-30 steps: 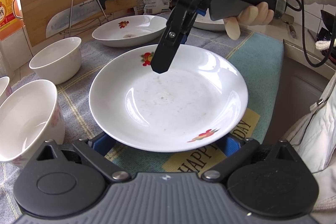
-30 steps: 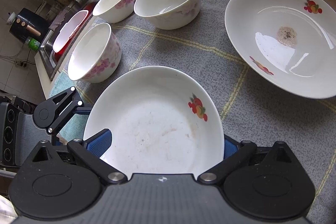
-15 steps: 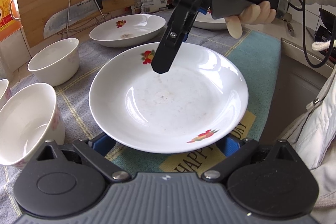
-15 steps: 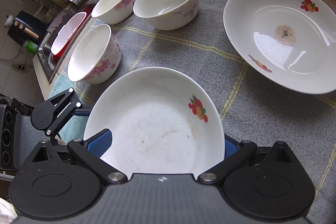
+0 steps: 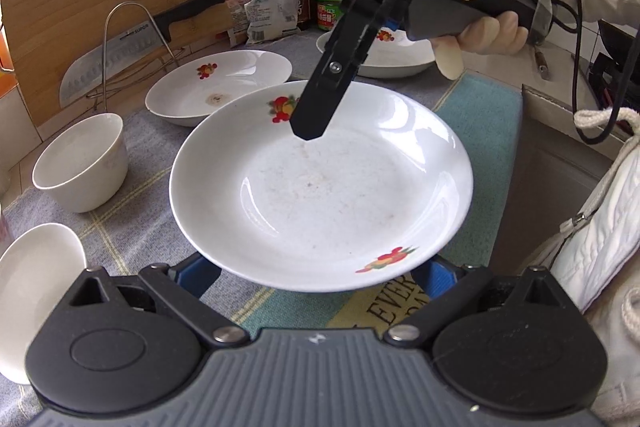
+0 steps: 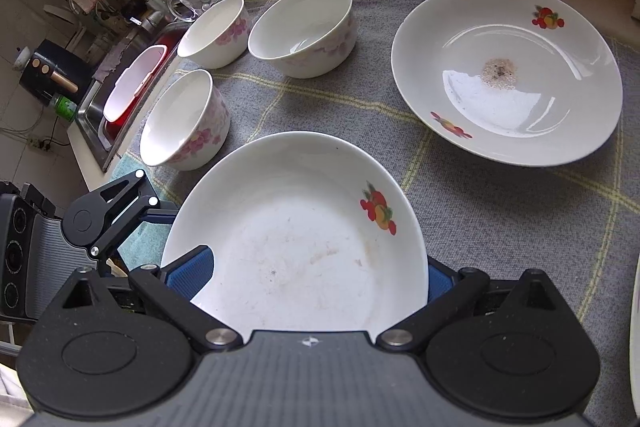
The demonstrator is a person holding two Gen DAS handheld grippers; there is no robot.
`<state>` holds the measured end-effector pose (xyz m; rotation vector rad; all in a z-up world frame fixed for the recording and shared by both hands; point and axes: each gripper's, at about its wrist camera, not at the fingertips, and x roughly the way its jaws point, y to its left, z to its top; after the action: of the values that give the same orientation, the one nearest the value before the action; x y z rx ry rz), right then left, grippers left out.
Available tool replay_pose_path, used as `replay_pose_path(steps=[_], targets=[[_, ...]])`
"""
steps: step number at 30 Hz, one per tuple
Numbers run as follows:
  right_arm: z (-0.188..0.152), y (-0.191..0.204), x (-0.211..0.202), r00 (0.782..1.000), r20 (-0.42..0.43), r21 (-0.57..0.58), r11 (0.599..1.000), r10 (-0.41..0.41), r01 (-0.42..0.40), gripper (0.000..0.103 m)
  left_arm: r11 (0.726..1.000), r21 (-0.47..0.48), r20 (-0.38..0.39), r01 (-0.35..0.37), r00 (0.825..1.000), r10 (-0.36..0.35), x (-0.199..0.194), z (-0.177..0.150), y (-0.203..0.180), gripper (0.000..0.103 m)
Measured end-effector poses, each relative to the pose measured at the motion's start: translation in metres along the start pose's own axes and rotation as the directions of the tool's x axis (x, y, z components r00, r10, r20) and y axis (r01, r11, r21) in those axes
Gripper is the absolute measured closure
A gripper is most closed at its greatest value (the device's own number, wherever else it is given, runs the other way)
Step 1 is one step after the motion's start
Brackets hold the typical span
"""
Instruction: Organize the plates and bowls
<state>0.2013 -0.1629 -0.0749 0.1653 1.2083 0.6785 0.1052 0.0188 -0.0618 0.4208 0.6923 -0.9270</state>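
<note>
Fruit-print plate [image 5: 320, 187] gripped from two sides, lifted above the grey checked cloth [image 6: 500, 219].

Right hand-held gripper [image 5: 308, 131] clamped on the plate's far rim at upper centre of the left wrist view, one black finger lying over the inside, gloved hand [image 5: 486, 23] on the handle at upper right. Left hand-held gripper [image 5: 316, 275] with blue pads wide apart at lower centre, plate's near rim between them; contact cannot be told. Second fruit-print plate [image 6: 508, 75], brown stain at its middle, at upper right of the right wrist view. Three floral bowls [image 6: 302, 29] clustered at upper left beside the sink [image 6: 92, 115]. Cleaver [image 5: 132, 43] on a wire rack, left of frame.
</note>
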Motion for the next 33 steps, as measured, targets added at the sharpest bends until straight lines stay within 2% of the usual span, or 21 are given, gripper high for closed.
replay_pose_path(steps=[12, 23, 33], targets=[[-0.011, -0.033, -0.051, 0.997, 0.059, 0.011, 0.999, -0.046, 0.045, 0.000, 0.998, 0.035, 0.024, 0.049, 0.998, -0.050, 0.024, 0.048, -0.013, 0.003], [-0.022, -0.081, -0.095, 0.991, 0.101, 0.042, 0.995, -0.092, 0.088, 0.000, 0.993, 0.080, 0.035, 0.085, 0.996, -0.088, 0.062, 0.099, -0.029, 0.003], [-0.035, -0.124, -0.124, 0.984, 0.132, 0.068, 0.992, -0.117, 0.108, 0.000, 0.989, 0.099, 0.027, 0.106, 0.994, -0.109, 0.096, 0.132, -0.045, 0.003]])
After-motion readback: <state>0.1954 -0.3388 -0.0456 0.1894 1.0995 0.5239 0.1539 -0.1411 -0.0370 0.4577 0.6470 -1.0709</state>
